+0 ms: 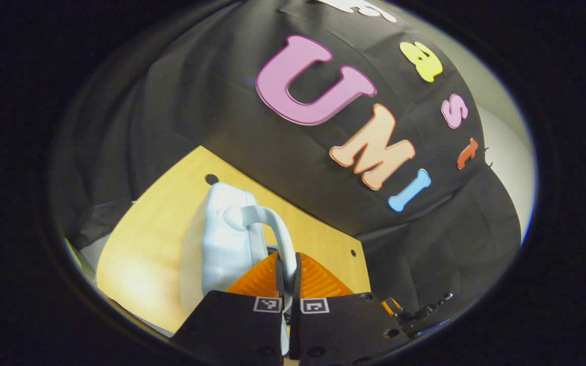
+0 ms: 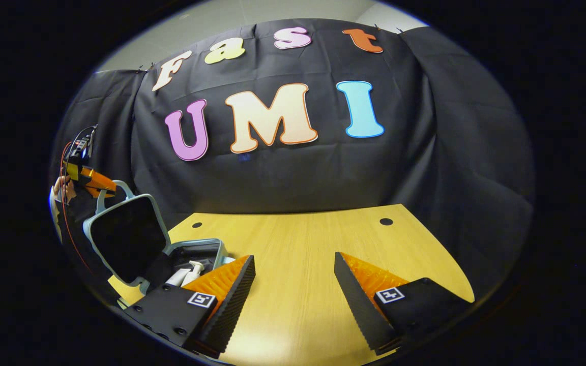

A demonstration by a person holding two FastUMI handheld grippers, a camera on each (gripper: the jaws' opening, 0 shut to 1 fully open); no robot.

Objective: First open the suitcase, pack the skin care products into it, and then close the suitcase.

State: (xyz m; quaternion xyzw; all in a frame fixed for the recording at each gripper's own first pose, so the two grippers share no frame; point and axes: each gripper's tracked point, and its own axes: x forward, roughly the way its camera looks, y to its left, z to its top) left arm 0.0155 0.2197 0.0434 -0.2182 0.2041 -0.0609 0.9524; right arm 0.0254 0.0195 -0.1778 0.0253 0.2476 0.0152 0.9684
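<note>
The pale blue suitcase (image 2: 158, 219) stands open at the table's left, its lid (image 1: 224, 239) raised upright with the dark lining facing the base. White skin care bottles (image 2: 186, 274) lie inside the base. In the left gripper view my left gripper (image 1: 288, 274) is shut on the lid's curved handle (image 1: 267, 216). In the right gripper view the same gripper (image 2: 89, 179) pinches the handle (image 2: 120, 187) at the lid's top. My right gripper (image 2: 293, 292) hangs open over bare tabletop, right of the suitcase, with nothing between its fingers.
The wooden table (image 2: 303, 239) has small round holes (image 2: 386, 221) near its back edge. Black cloth hangs close behind it. A hand (image 2: 61, 189) with trailing wires holds the left gripper at the far left.
</note>
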